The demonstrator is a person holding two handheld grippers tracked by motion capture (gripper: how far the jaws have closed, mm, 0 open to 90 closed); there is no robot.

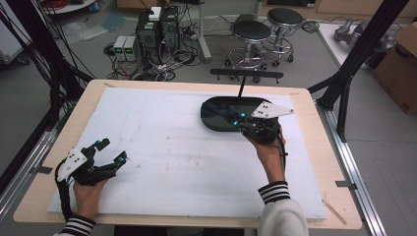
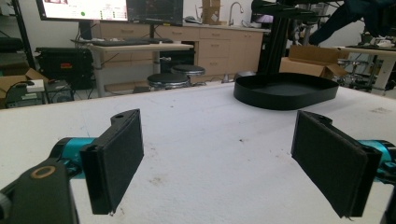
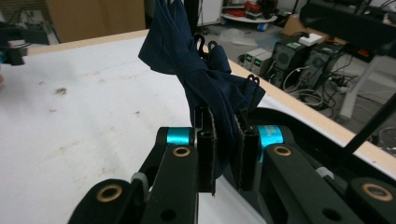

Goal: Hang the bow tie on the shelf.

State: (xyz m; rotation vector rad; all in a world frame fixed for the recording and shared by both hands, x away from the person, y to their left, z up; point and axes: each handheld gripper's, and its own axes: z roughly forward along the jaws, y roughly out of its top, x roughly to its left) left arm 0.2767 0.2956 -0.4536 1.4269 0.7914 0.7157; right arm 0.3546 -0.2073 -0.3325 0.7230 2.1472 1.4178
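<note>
Cloth (image 3: 205,88) between right jaws

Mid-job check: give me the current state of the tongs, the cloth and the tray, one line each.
Left tongs: open, holding nothing, low over the white mat.
Right tongs: shut on the dark blue cloth, at the tray's near edge.
Dark blue cloth: bunched, pinched between the pads.
Black tray: upright on the mat; its visible inside looks bare.
</note>
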